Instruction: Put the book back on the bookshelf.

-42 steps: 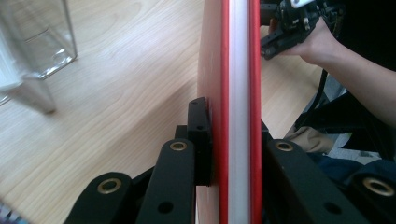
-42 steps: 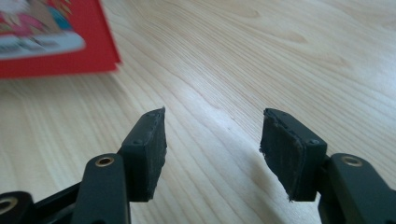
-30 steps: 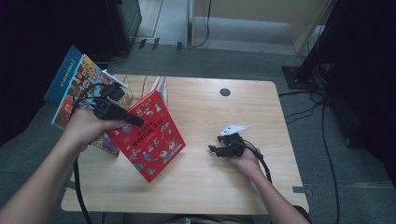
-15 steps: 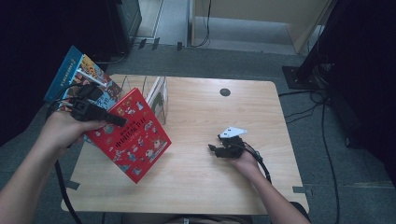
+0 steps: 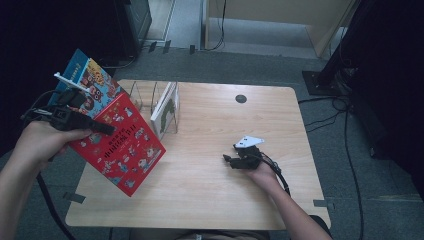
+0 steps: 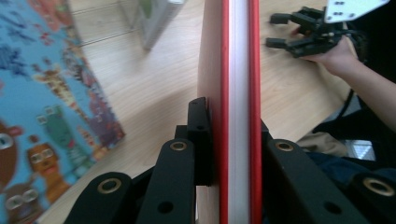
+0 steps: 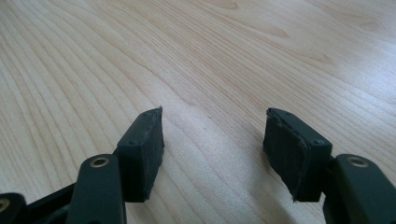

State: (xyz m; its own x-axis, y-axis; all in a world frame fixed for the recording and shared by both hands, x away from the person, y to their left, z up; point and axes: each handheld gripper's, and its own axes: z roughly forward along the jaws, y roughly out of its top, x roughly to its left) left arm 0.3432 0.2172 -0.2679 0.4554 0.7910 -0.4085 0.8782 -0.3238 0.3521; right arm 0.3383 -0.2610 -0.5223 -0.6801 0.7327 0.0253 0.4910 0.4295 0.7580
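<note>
Red book hangs clamped in the left gripper, lifted left of the wire rack; right gripper rests open, empty; next, likely slotting it into the rack.

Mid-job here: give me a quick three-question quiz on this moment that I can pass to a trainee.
1. Which gripper holds the red book: left or right?
2. True or false: the right gripper grips a pen.
3. What stands in the wire rack on the table?

Key
1. The left gripper; its jaws clamp the red book's covers from both sides.
2. False. Its jaws stand apart over bare wood with nothing between them.
3. One upright book, white cover with green print. A blue picture book lies behind the red one, outside the rack.
</note>
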